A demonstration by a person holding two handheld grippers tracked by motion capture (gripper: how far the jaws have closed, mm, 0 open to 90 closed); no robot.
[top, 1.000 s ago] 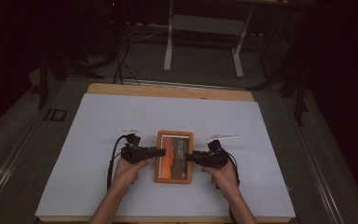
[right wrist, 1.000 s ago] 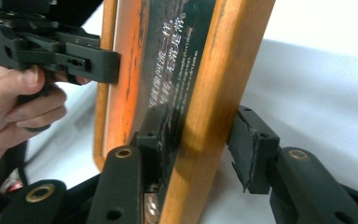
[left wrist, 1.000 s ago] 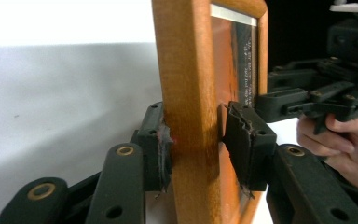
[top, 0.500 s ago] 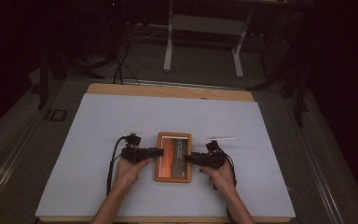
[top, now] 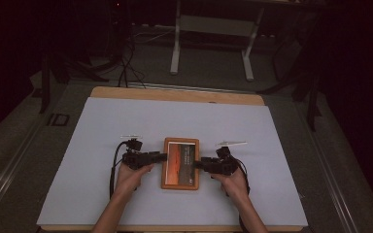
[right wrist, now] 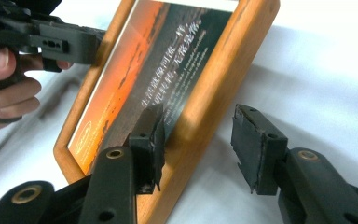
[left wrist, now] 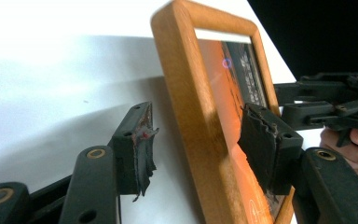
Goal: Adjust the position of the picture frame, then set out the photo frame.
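The frame (top: pixel 180 163) is found lying on the counter (top: pixel 102 126) between both hands, each of its long sides straddled by a claw. The left claw (top: pixel 162 157) is seen released, its jaws having just been opened with the frame's rail loose between them; the right claw (top: pixel 197 163) is likewise unclenched, its pads clear of the opposite rail. The frame is judged set down, so withdrawal of both claws is indicated next.

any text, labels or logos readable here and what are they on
Picture in the wooden frame: a few lines of white Chinese characters, too blurred to quote.
Small lines of Latin print under them: too small to read.
Oval logo in the picture's corner: unreadable.
White strips on the table: no legible print.
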